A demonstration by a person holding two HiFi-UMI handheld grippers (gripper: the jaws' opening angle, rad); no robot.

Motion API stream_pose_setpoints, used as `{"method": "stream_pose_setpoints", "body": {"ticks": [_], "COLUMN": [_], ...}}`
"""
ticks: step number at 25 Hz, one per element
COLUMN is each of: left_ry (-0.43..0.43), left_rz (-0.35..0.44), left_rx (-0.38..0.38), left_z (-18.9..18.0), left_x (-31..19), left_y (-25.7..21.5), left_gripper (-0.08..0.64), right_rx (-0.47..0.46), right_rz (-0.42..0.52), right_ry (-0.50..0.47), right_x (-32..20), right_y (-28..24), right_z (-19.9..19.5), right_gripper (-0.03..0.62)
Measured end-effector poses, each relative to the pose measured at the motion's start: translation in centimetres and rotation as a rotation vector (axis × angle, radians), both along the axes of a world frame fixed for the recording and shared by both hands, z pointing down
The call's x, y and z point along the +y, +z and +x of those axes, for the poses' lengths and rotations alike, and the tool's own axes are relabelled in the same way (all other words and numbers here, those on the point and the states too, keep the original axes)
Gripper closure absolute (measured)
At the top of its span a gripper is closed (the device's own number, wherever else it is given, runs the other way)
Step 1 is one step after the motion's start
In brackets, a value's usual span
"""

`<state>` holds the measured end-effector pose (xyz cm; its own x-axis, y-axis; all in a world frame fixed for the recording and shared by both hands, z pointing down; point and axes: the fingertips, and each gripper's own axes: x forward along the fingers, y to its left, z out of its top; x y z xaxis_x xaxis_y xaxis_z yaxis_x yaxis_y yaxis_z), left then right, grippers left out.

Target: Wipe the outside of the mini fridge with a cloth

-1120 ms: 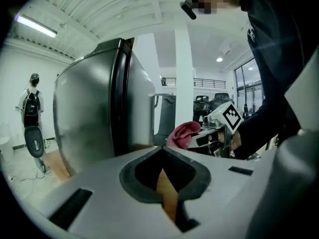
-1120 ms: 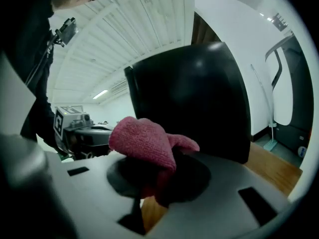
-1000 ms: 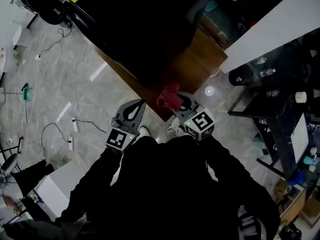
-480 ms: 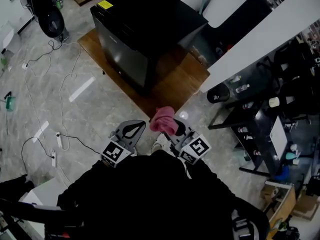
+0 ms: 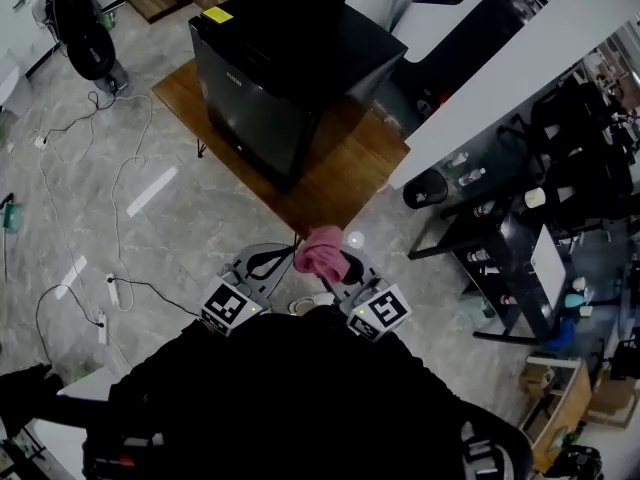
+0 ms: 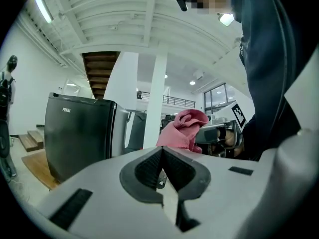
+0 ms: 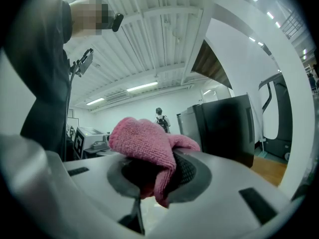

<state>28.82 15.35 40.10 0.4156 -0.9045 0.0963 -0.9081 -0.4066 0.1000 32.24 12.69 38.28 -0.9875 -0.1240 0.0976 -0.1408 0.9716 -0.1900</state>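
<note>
Mini fridge [image 5: 280, 68]: black, door shut, standing upright on a wooden board [image 5: 345, 178] laid on the floor [image 5: 150, 228]. It occupies the far part of the board; the board's near corner and right edge are bare. A yellow sticker [image 5: 217, 14] sits at the far left corner of the fridge top.

Cloth [image 5: 322, 251]: pink, bunched, held in the air over the floor just short of the board's near corner, well apart from the fridge. It touches no face of the fridge.

Right hand-held gripper [image 5: 340, 265]: jaws clamped on the cloth. The right gripper view shows the cloth [image 7: 144, 141] pinched between the jaws, a fold hanging below them and the bulk standing above, with the fridge [image 7: 227, 128] beyond to the right.

Left hand-held gripper [image 5: 268, 260]: jaws closed together, nothing between them, as its own view [image 6: 162, 171] confirms. It is just beside the right gripper, to the cloth's left.

Surroundings: grey tiled floor with loose cables [image 5: 60, 188] at the left; a dark shelf rack [image 5: 520, 228] carrying bottles at the right.
</note>
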Motion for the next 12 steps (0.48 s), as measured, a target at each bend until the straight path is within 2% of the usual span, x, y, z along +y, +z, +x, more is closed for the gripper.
{"method": "stream_pose_setpoints", "body": {"ticks": [8, 12], "left_ry": [0.009, 0.019], "left_rz": [-0.003, 0.009], "left_rx": [0.021, 0.004], "left_z": [0.4, 0.7], "left_x": [1.0, 0.9], "left_y": [0.5, 0.5], "left_gripper": [0.558, 0.558], "right_rx": [0.0, -0.023], "right_rz": [0.025, 0.019], "right_ry": [0.025, 0.053], "right_x": [1.8, 1.5], "right_y": [0.0, 0.0], "right_z": [0.9, 1.2], "right_gripper": [0.512, 0.512]}}
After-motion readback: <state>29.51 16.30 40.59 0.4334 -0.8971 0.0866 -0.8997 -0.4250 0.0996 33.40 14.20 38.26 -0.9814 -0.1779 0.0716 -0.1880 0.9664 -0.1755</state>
